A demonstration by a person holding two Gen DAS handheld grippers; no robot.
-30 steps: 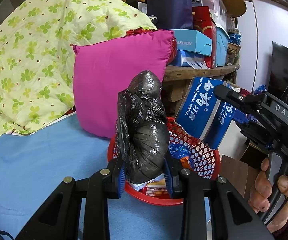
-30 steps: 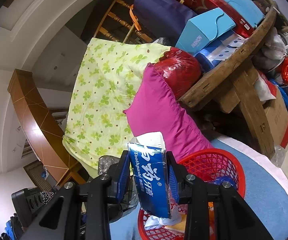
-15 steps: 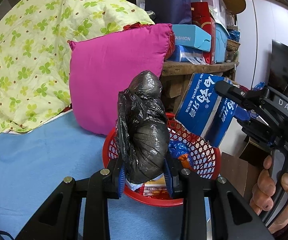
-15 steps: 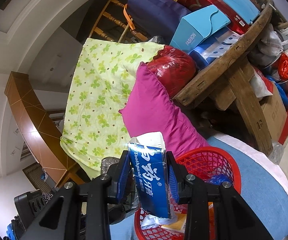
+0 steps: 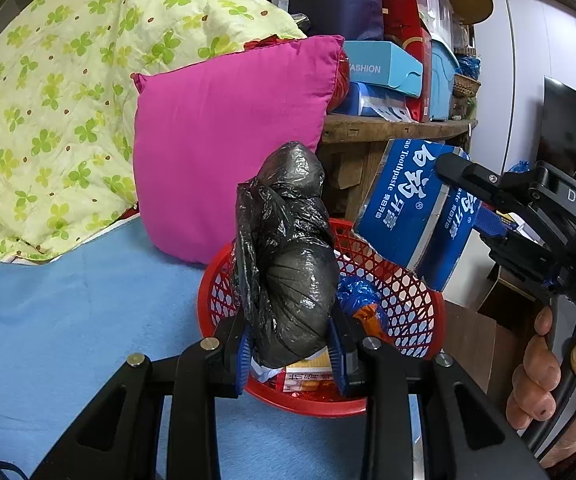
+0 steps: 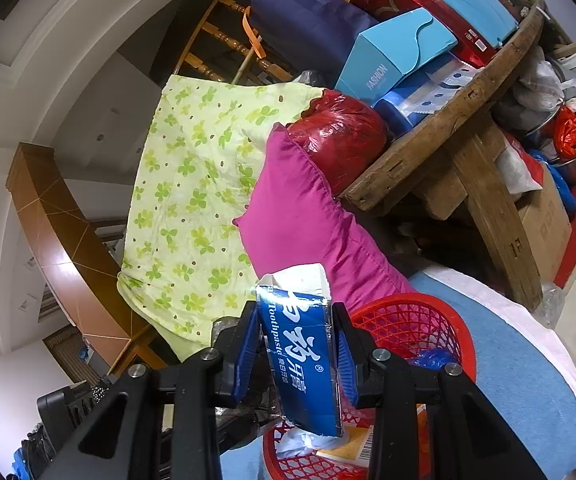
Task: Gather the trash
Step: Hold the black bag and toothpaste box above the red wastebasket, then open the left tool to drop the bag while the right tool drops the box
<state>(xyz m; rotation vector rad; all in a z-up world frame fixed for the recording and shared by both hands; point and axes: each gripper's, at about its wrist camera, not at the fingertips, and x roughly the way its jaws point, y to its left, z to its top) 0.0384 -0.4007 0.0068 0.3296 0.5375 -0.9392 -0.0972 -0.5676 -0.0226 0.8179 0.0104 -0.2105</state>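
While over one red basket [image 5: 420, 300], left gripper [image 5: 292, 354] clamps bag [image 5: 292, 264]; right gripper [image 6: 296, 354] clamps box [image 6: 304, 364].

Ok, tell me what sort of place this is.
Probably a lived-in room of a home, used partly for storage. A flowered quilt and a pink cushion lie on a blue-covered bed or couch, and a wooden table beside it is piled with boxes and bags.
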